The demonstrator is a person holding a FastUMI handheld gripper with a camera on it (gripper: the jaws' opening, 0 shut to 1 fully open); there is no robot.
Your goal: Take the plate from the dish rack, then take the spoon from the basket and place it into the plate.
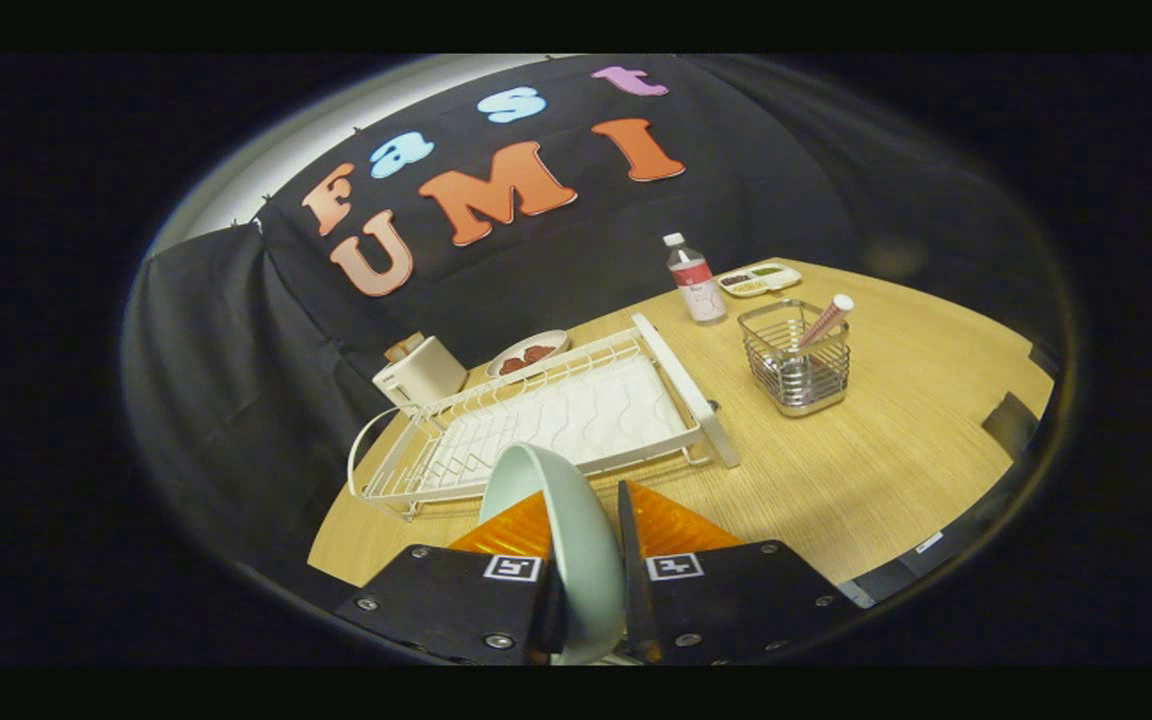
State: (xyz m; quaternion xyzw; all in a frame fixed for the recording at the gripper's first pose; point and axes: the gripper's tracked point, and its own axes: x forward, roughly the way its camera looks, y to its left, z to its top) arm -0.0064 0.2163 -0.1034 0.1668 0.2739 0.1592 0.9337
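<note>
Plate (561,520) is up on edge, pale green, clamped between the two fingers of the gripper (591,560), its rim arching forward and up away from the fingers. Just beyond it the white dish rack (536,420) sits on the wooden table (866,470), long side running away at a slant. Off to the rack's right stands the wire basket (796,365), the spoon (824,322) leaning out of it, handle up. Behind the basket, a bottle (694,280).

A light wooden table (896,470) stands before black cloth walls (226,400) under a white ceiling strip (336,120).
</note>
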